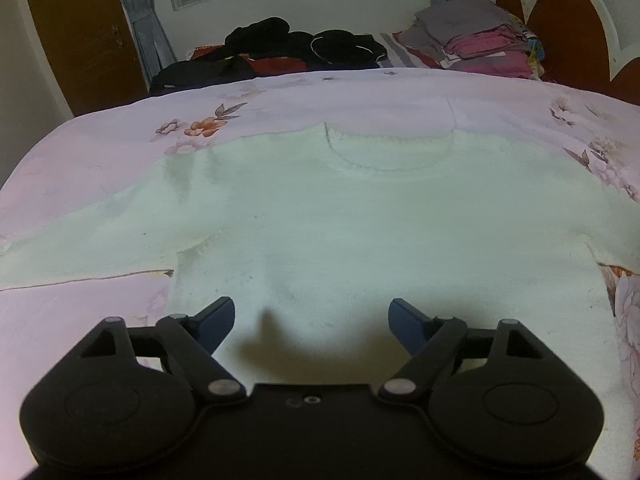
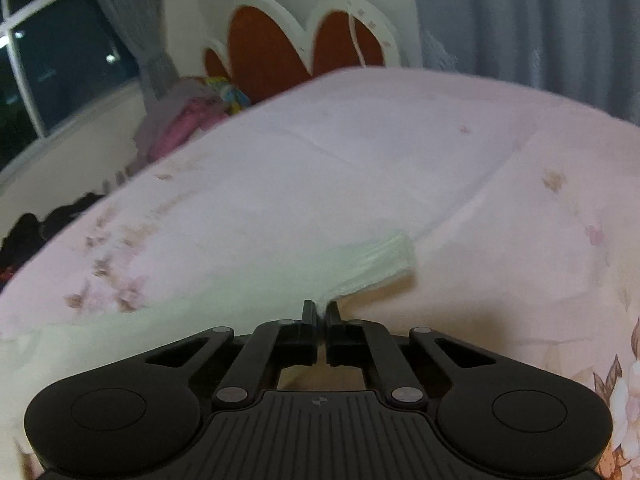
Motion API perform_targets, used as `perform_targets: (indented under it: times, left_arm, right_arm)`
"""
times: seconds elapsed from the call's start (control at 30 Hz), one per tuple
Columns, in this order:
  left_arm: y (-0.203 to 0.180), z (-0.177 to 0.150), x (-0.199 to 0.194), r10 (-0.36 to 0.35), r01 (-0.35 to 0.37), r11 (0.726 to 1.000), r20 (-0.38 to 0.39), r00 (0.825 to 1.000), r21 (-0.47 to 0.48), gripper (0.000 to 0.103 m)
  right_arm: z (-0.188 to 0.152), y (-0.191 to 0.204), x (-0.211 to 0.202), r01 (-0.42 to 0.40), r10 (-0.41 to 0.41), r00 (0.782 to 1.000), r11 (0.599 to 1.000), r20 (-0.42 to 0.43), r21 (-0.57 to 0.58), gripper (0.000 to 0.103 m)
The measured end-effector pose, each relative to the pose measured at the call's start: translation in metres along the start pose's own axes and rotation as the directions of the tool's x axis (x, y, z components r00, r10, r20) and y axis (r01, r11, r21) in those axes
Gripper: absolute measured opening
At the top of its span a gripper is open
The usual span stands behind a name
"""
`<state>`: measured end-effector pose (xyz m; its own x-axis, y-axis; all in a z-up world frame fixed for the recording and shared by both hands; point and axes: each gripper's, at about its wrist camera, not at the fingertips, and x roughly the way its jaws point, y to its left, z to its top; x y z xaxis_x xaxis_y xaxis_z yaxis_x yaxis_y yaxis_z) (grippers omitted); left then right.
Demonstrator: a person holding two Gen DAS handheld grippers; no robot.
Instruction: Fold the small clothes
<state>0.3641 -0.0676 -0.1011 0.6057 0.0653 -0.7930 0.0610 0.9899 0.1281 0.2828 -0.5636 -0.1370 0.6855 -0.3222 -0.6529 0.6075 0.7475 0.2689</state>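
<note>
A pale mint-green long-sleeved shirt (image 1: pixel 340 216) lies spread flat on the pink floral bedsheet (image 1: pixel 100 140), collar away from me, sleeves out to both sides. My left gripper (image 1: pixel 311 312) is open and empty, hovering over the shirt's lower body. My right gripper (image 2: pixel 320 314) is shut on the edge of the shirt's right sleeve (image 2: pixel 368 260), close to its ribbed cuff, just above the sheet (image 2: pixel 440 152).
A heap of black clothes (image 1: pixel 300 46) and a stack of folded grey and pink clothes (image 1: pixel 476 40) lie at the far side of the bed. A red and white headboard (image 1: pixel 568 20) stands at right. A window and curtains are behind.
</note>
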Motion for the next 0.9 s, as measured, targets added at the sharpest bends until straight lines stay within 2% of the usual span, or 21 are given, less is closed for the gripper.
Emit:
perform_targets:
  times: [0.2,0.27,0.4,0.57,0.67,0.8,0.9]
  left_arm:
    - [0.024,0.003,-0.007,-0.005,0.006,0.999,0.021,1.0,-0.038,0.083]
    - [0.035,0.004,-0.009,-0.005,0.006,0.999,0.03,1.0,-0.053,0.083]
    - [0.062,0.002,-0.011,-0.006,0.01,0.997,0.053,0.999,-0.075,0.084]
    - [0.1,-0.003,-0.007,0.014,-0.007,0.995,0.064,0.998,-0.099,0.084]
    - [0.123,-0.005,-0.003,0.022,-0.015,0.992,0.053,0.998,-0.124,0.084]
    - [0.145,-0.004,0.001,0.007,0.002,0.988,0.062,0.998,-0.154,0.084]
    - [0.152,-0.002,0.003,-0.01,0.023,0.985,0.077,0.997,-0.169,0.084]
  right_arm:
    - [0.008,0.067,-0.029,-0.145,0.15,0.987,0.986,0.056,-0.086,0.003]
    - [0.006,0.097,-0.037,-0.197,0.205,0.977,0.973,0.058,-0.116,0.003]
    - [-0.013,0.177,-0.052,-0.323,0.334,0.942,0.927,0.027,-0.191,0.003]
    - [-0.059,0.278,-0.062,-0.452,0.453,0.889,0.855,-0.058,-0.255,0.003]
    - [-0.096,0.328,-0.063,-0.508,0.491,0.861,0.812,-0.132,-0.288,0.003]
    - [-0.143,0.37,-0.059,-0.555,0.502,0.831,0.777,-0.239,-0.299,0.003]
    - [-0.167,0.38,-0.059,-0.565,0.492,0.822,0.764,-0.286,-0.31,0.003]
